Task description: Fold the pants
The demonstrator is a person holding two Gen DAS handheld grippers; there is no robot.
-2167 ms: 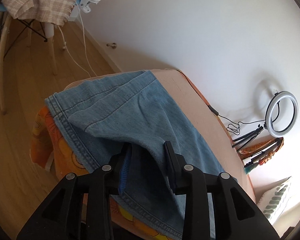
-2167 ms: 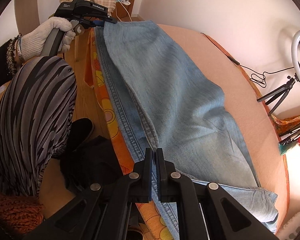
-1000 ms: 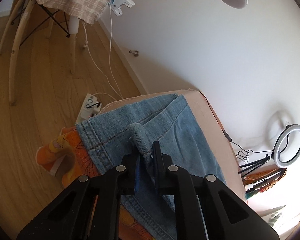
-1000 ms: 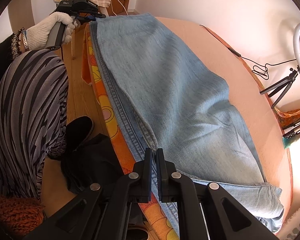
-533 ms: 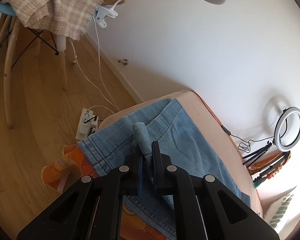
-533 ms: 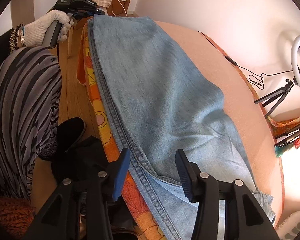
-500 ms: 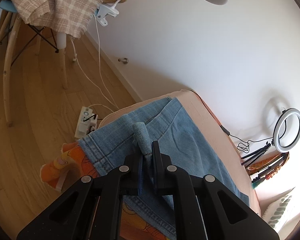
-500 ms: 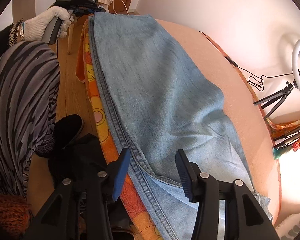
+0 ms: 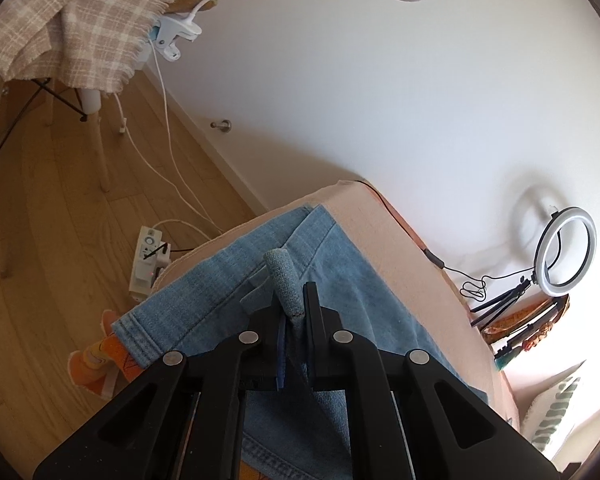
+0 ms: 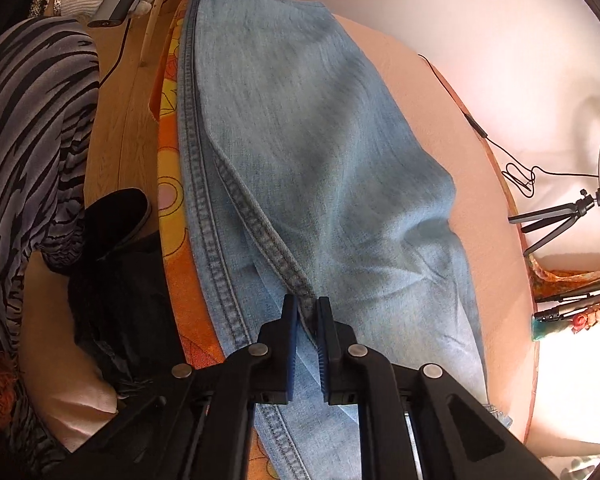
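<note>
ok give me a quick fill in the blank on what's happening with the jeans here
1. Both grippers are clamped on the light blue ____.
2. The right gripper pinches a stitched ____ running along the leg.
3. The jeans lie on a peach-coloured surface, above an ____ patterned cloth at its edge.
4. By the wall stands a ring ____ on a tripod.

Missing words: jeans; seam; orange; light

no readable text, labels or signs
</note>
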